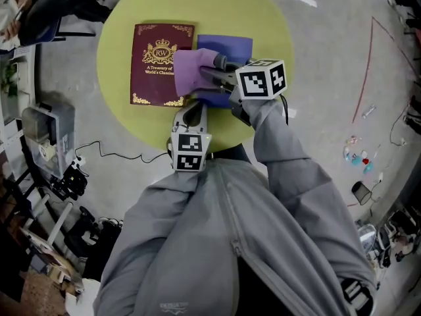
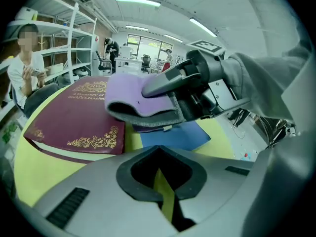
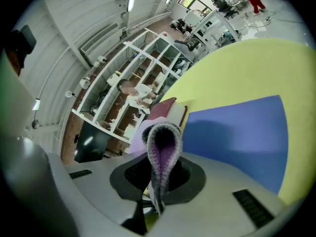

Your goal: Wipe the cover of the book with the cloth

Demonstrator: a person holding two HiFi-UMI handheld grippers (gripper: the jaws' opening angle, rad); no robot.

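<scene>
A maroon book with gold print lies flat on the round yellow-green table. My right gripper is shut on a folded purple cloth, which hangs over the book's right edge. In the right gripper view the cloth loops out of the jaws, with the book beyond it. A blue sheet lies to the right of the book, under the cloth. My left gripper is shut and holds nothing, just in front of the book's near edge. Its own view shows the book, the cloth and the right gripper.
A seated person is at the table's far left side. Metal shelving stands behind that person. Equipment and cables lie on the floor to the left of the table. The table's near edge is right by my body.
</scene>
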